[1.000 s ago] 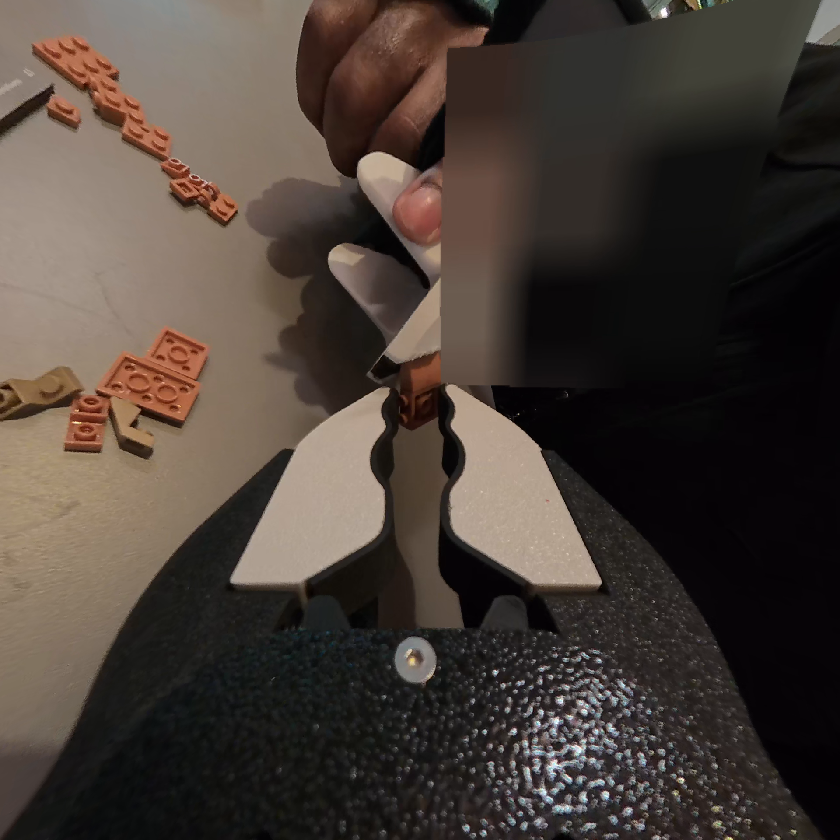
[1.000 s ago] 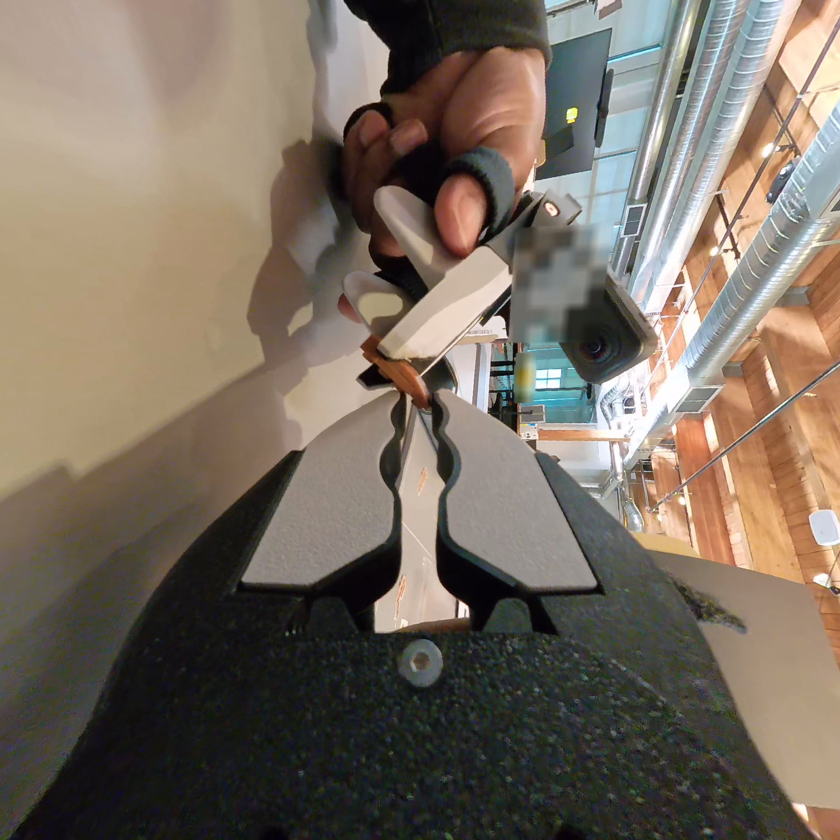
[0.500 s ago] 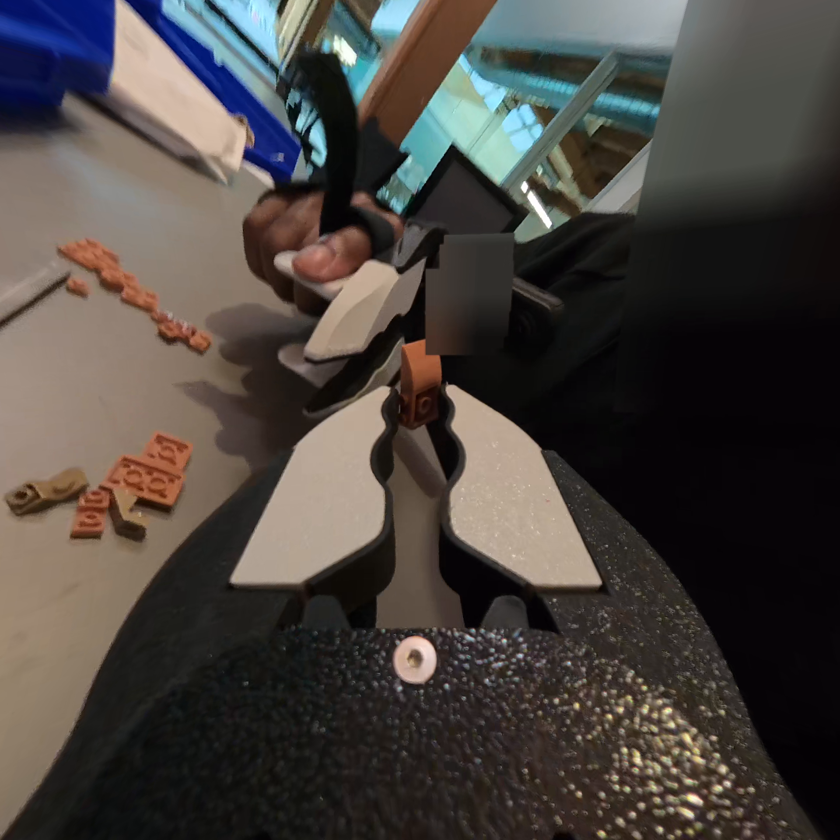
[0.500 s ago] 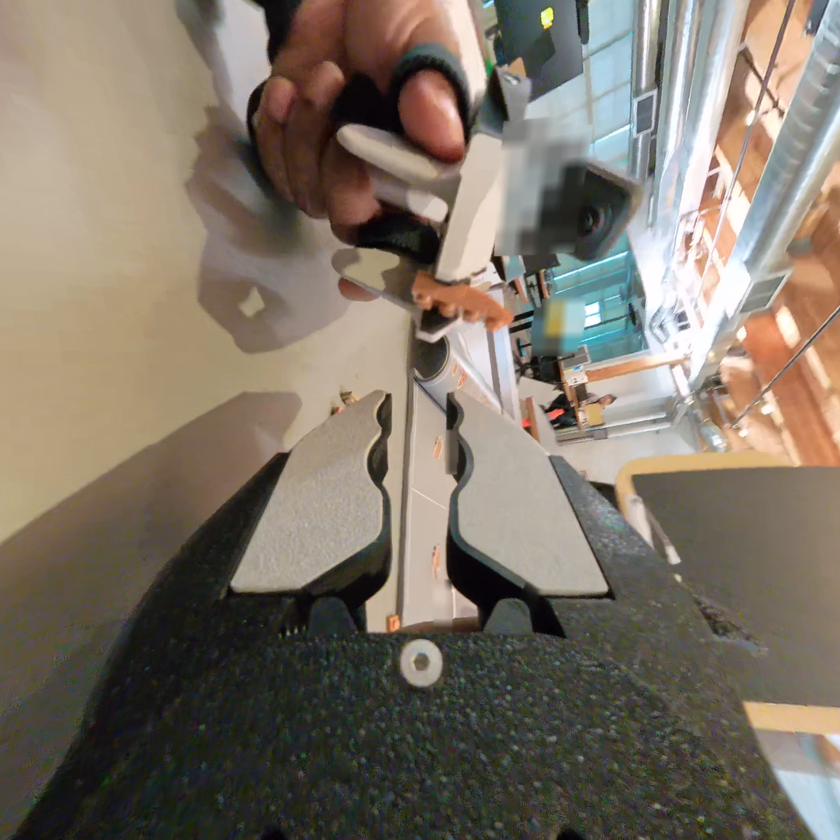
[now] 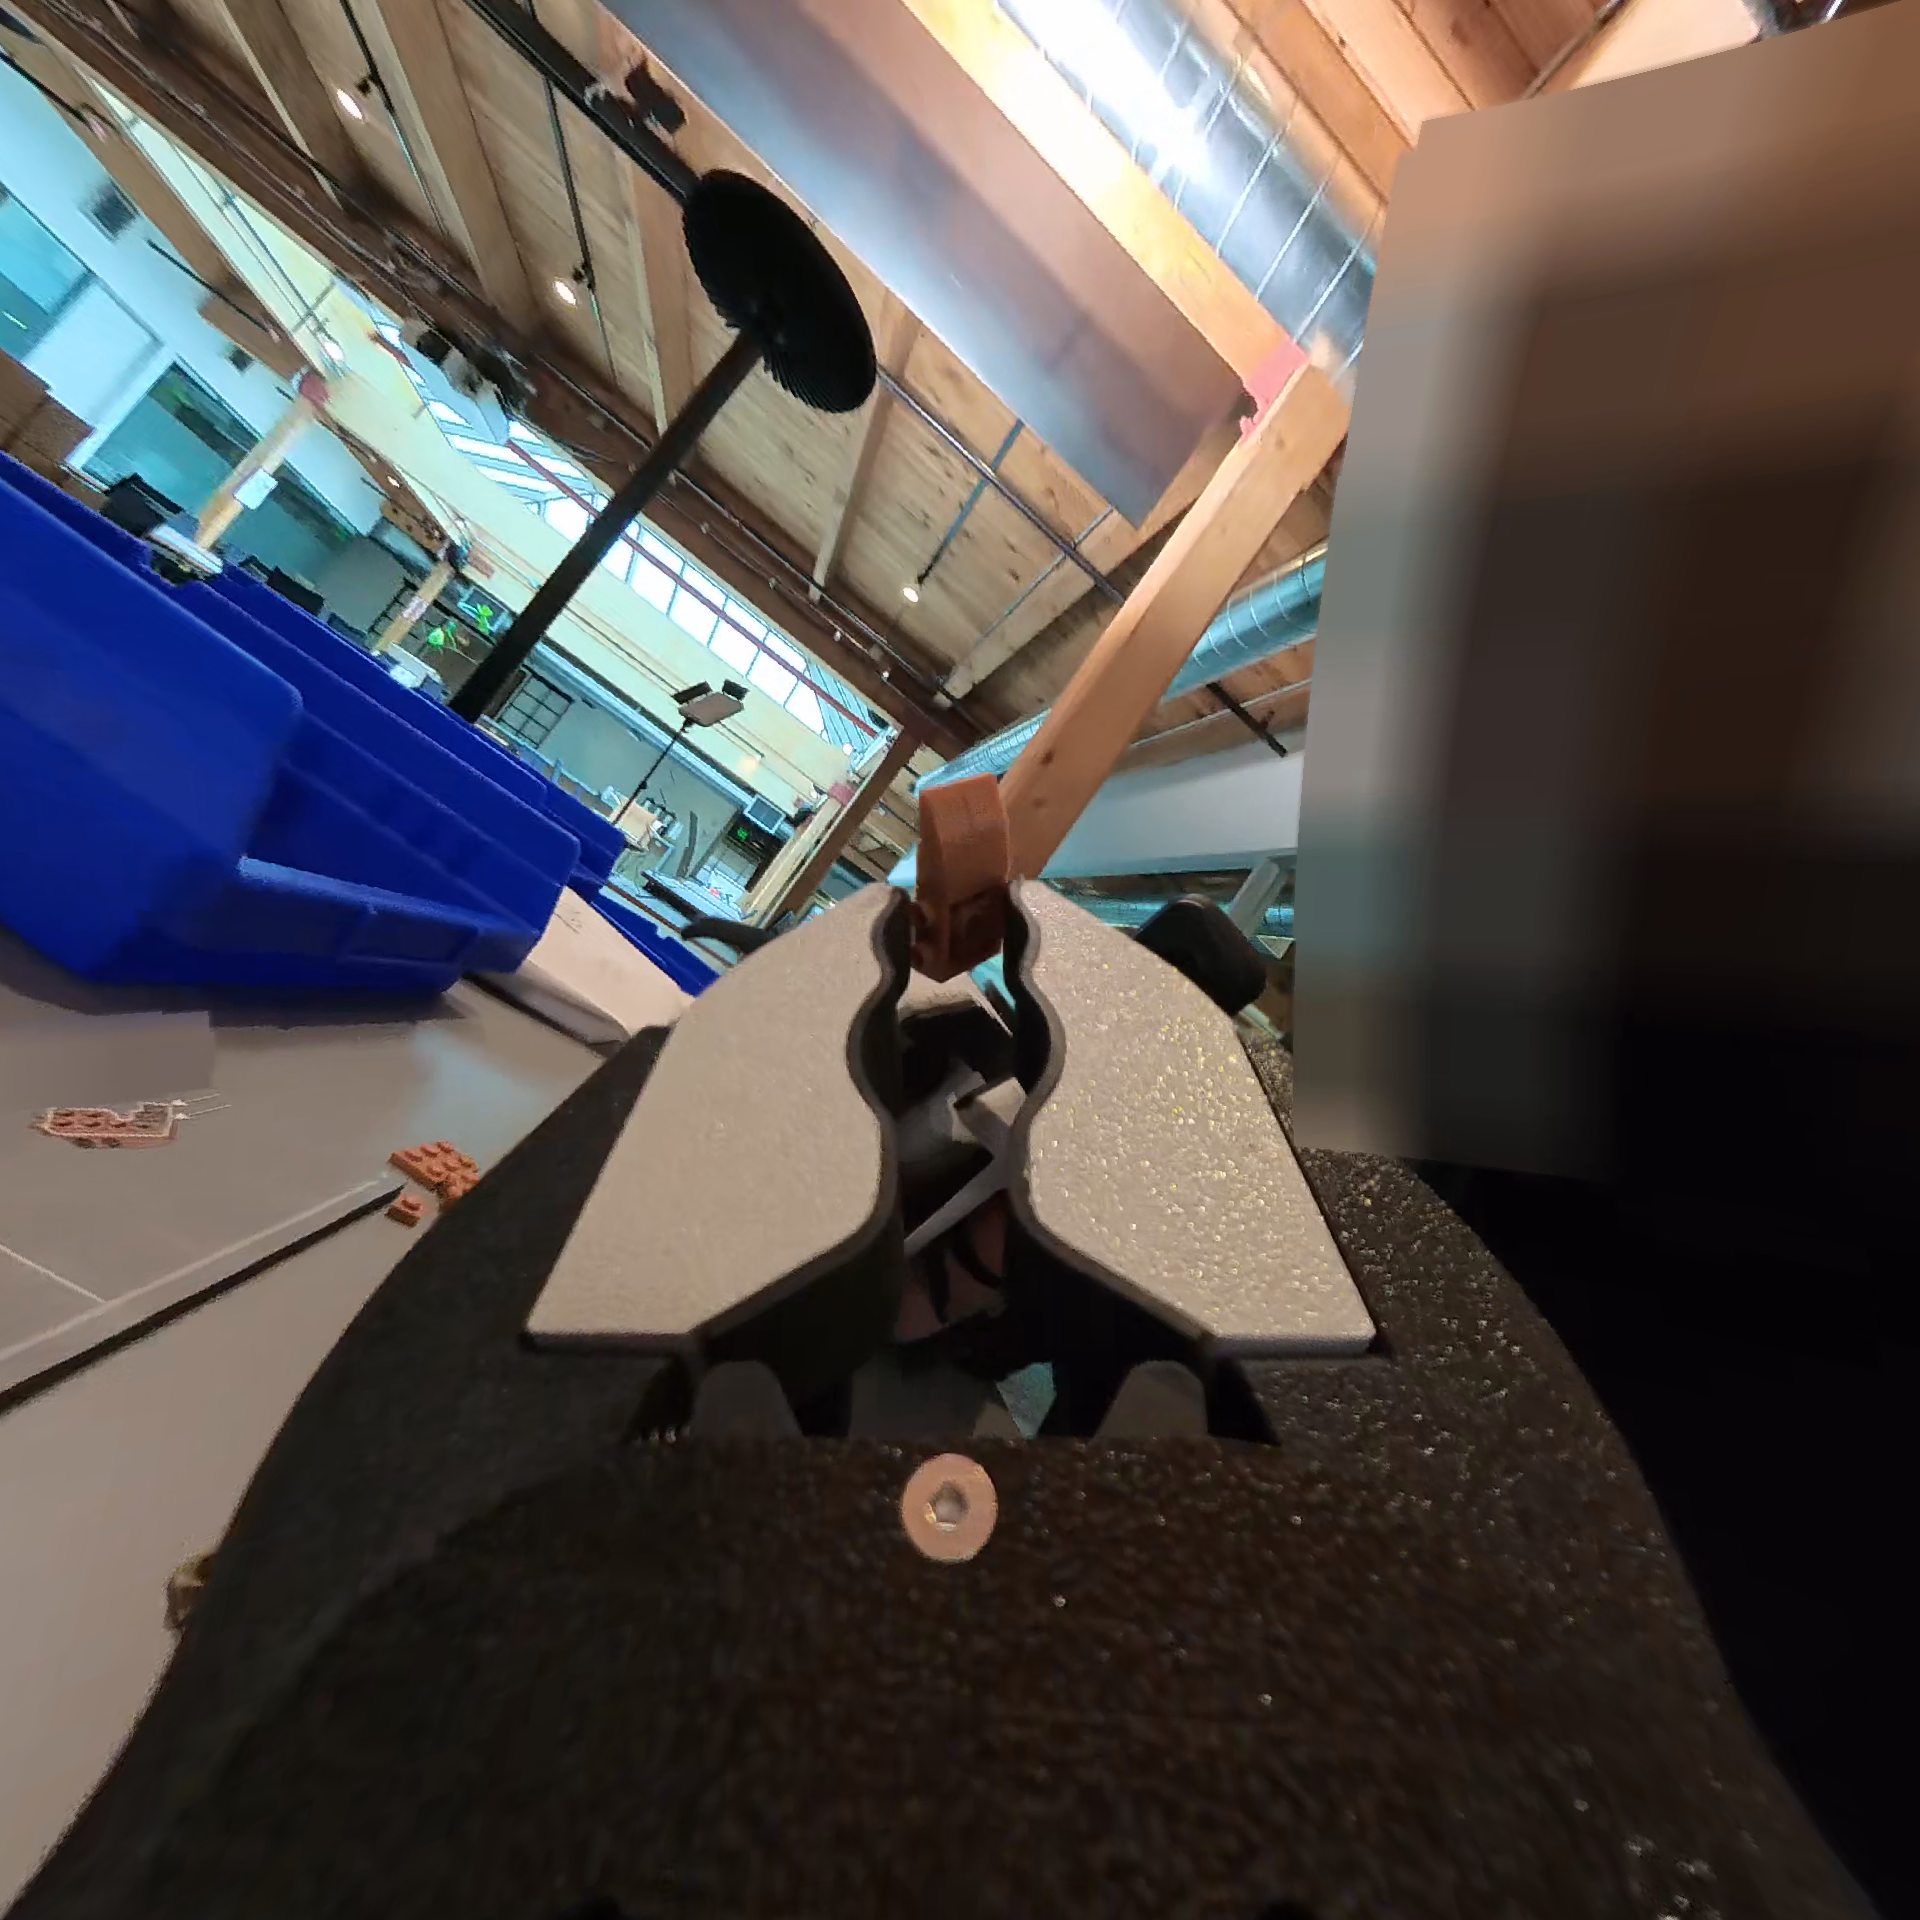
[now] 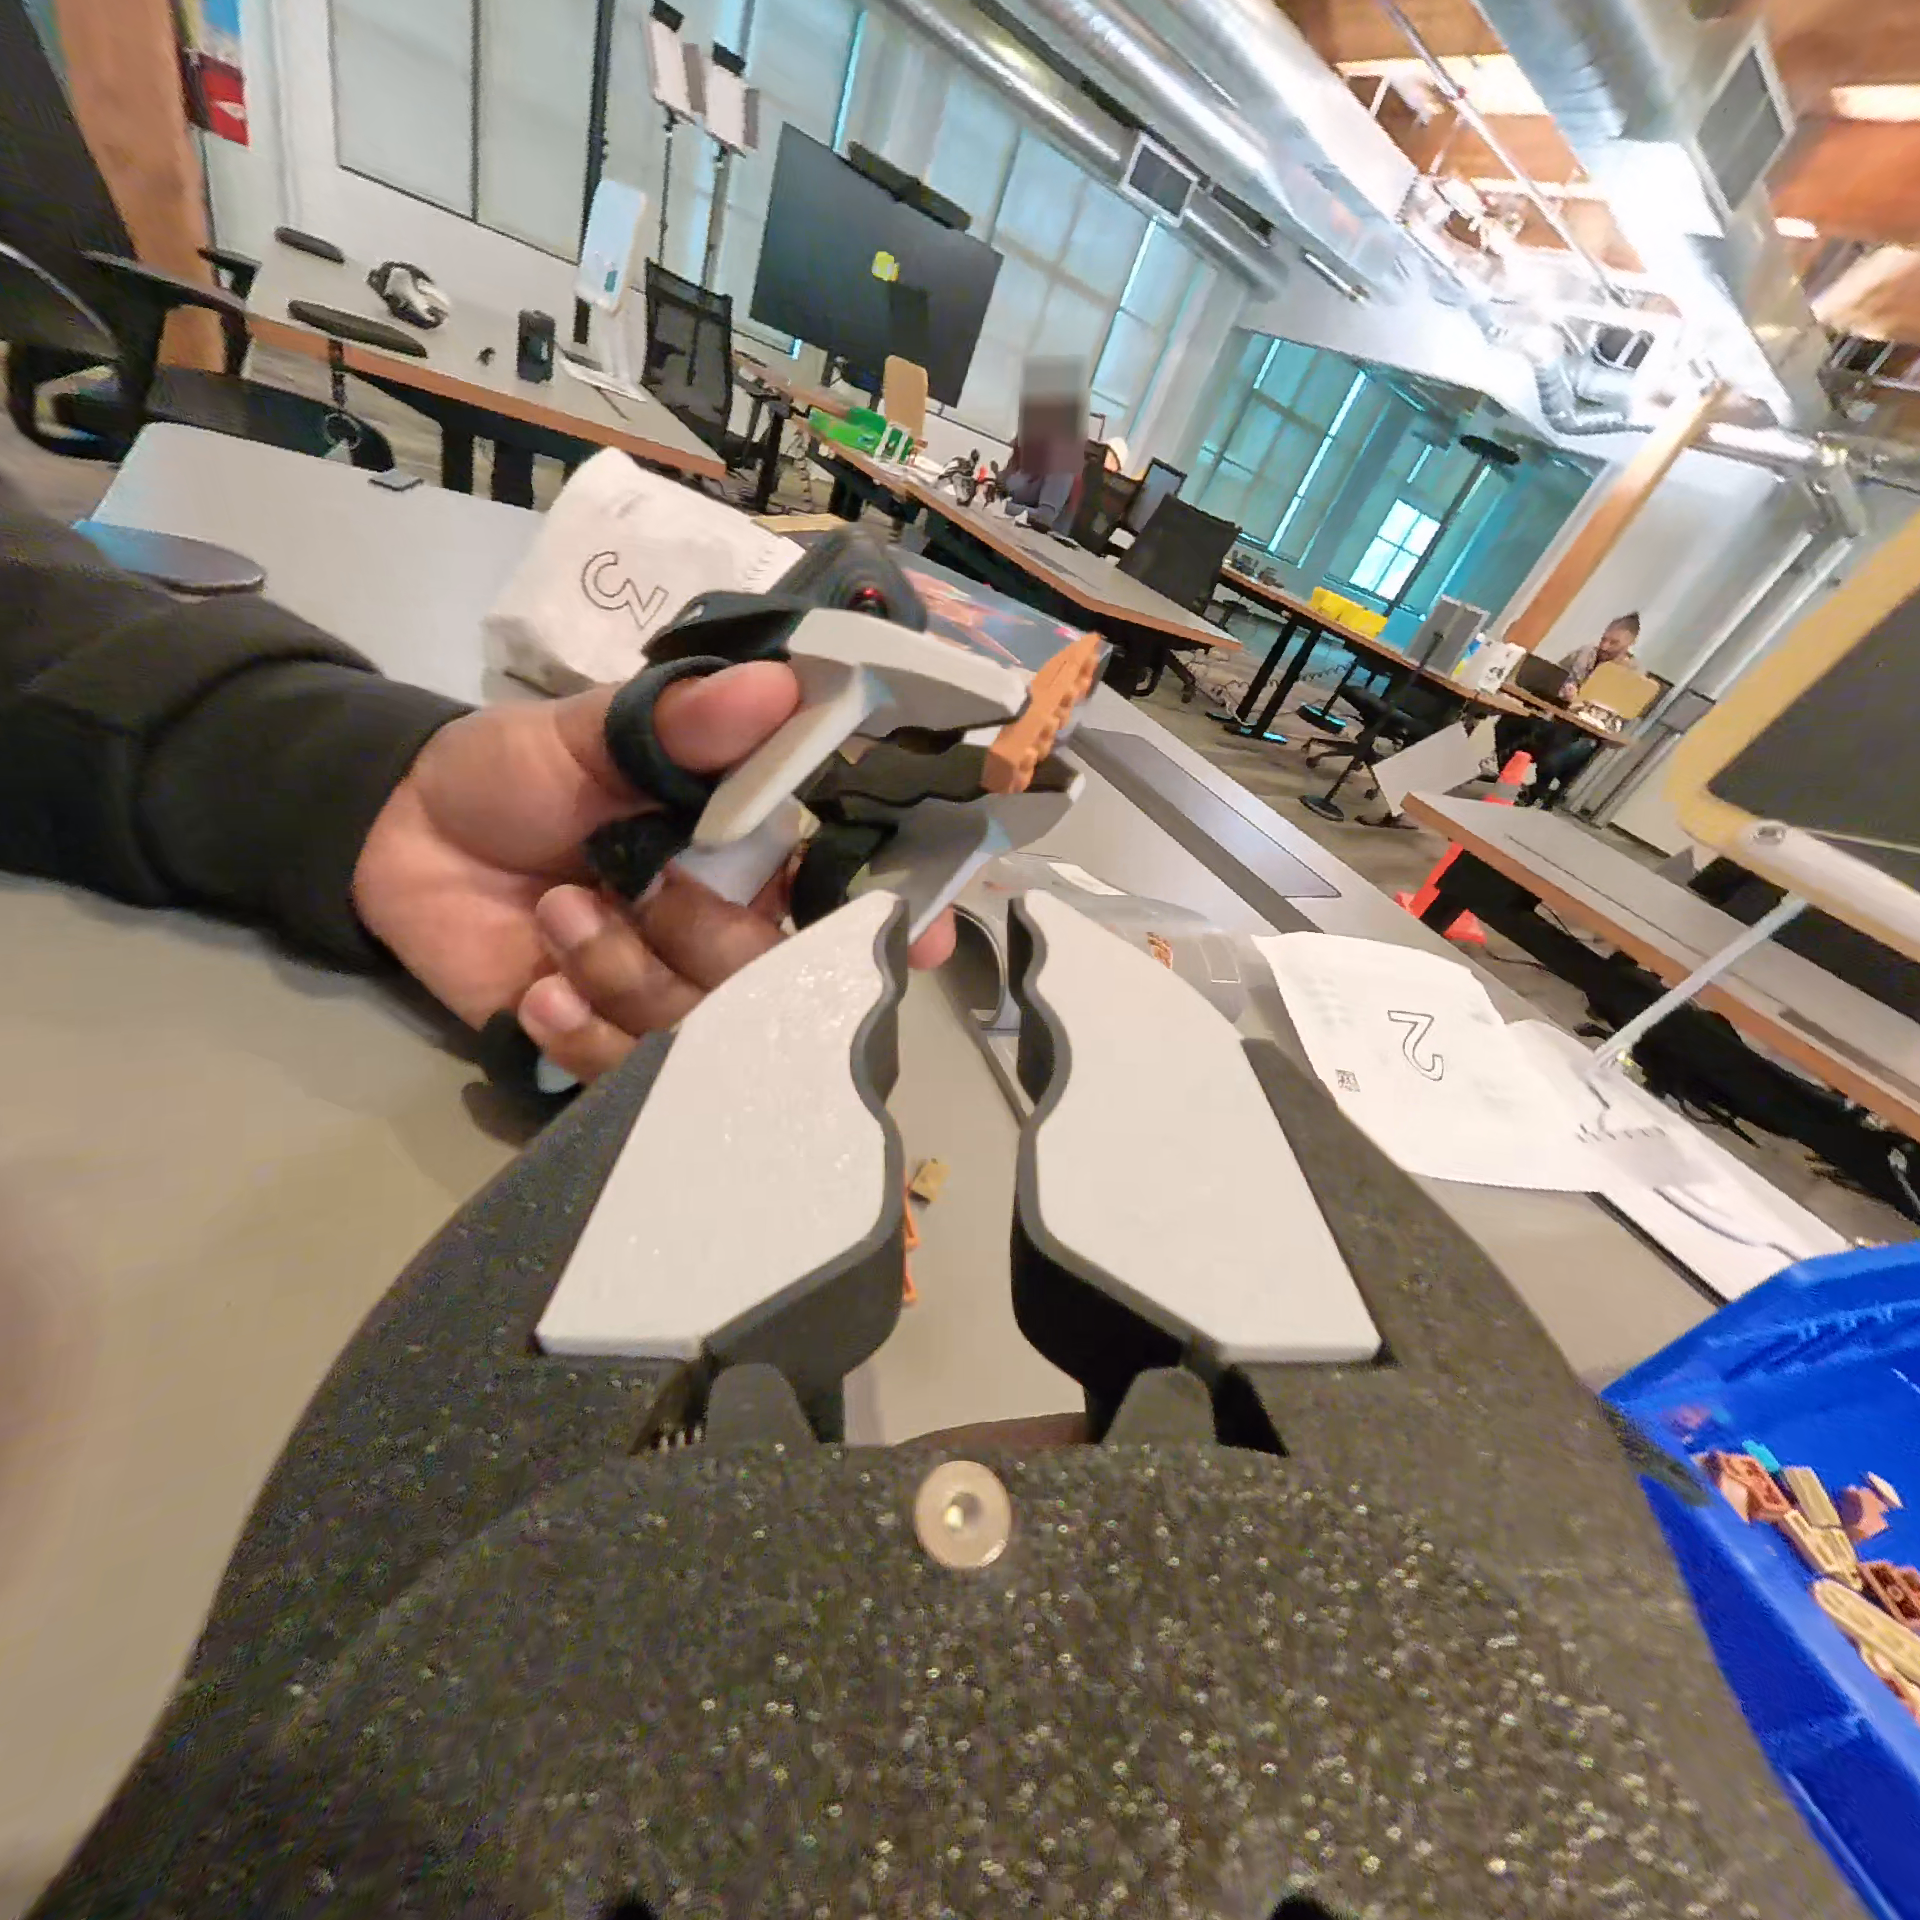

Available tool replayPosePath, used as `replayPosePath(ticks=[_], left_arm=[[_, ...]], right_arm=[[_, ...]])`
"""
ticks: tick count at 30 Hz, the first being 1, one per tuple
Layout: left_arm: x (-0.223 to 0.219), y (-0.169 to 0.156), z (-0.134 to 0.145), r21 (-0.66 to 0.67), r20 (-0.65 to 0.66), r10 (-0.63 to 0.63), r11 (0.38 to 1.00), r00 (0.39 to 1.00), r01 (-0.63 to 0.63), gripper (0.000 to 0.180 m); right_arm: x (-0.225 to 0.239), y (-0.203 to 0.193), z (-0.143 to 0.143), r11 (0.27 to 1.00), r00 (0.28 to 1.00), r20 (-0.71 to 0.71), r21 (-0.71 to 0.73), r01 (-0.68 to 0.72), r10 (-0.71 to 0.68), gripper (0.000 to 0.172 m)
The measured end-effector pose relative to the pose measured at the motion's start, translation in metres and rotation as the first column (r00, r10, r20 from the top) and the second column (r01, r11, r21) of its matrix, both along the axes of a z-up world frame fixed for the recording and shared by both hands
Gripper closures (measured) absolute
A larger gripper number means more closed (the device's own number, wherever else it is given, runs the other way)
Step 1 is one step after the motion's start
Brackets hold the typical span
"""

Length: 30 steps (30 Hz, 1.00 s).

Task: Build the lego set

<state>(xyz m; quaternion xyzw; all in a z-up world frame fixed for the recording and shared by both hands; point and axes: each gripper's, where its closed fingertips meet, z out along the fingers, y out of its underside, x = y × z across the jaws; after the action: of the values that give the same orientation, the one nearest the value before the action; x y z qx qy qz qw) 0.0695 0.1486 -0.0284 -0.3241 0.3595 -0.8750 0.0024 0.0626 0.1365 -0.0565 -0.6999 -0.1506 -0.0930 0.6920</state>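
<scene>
My left gripper point(image 5: 956, 914) is shut on a reddish-brown brick piece point(image 5: 961, 873) that sticks up beyond its fingertips, and it is tilted up toward the ceiling. The right wrist view shows this gripper point(image 6: 1049, 727) in a person's hand point(image 6: 520, 831), above the grey table point(image 6: 208, 1143). Both its pads press on the brown brick point(image 6: 1039, 717). My right gripper point(image 6: 956, 914) is open and empty, a little below and in front of the left gripper's tips, not touching them.
Blue bins point(image 5: 156, 779) stand at the table's left. Loose brown bricks point(image 5: 436, 1169) lie on the table. A blue bin with bricks point(image 6: 1818, 1507) sits at lower right, printed papers point(image 6: 1455, 1049) and a white bag point(image 6: 623, 582) farther off. Left and right tips are no more than a few centimetres apart.
A second ago both grippers met at the brown brick. My right gripper has opened, let go and drawn back. My left gripper has kept the brick and tilted upward.
</scene>
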Motion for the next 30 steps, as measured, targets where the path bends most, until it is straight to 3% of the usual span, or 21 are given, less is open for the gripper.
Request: replayPosePath(ticks=[19, 24, 27, 30], left_arm=[[0.004, -0.011, -0.003, 0.044, -0.018, 0.083, 0.996, 0.996, -0.082, 0.164], [0.008, -0.012, -0.008, 0.044, -0.078, 0.054, 0.998, 0.995, -0.051, 0.153], [0.011, -0.01, -0.011, 0.039, -0.12, 0.047, 0.998, 0.992, -0.043, 0.139], [0.012, -0.004, -0.011, 0.046, -0.124, 0.056, 0.998, 0.991, -0.051, 0.137]], right_arm=[[0.004, 0.015, 0.016, 0.996, 0.996, -0.075, 0.073, 0.058, -0.052, 0.162], [0.009, 0.013, 0.019, 0.996, 0.97, -0.242, 0.089, -0.012, 0.033, 0.163], [0.015, 0.01, 0.022, 0.991, 0.917, -0.381, 0.111, -0.078, 0.115, 0.163], [0.019, 0.007, 0.022, 0.98, 0.847, -0.495, 0.134, -0.148, 0.195, 0.163]])
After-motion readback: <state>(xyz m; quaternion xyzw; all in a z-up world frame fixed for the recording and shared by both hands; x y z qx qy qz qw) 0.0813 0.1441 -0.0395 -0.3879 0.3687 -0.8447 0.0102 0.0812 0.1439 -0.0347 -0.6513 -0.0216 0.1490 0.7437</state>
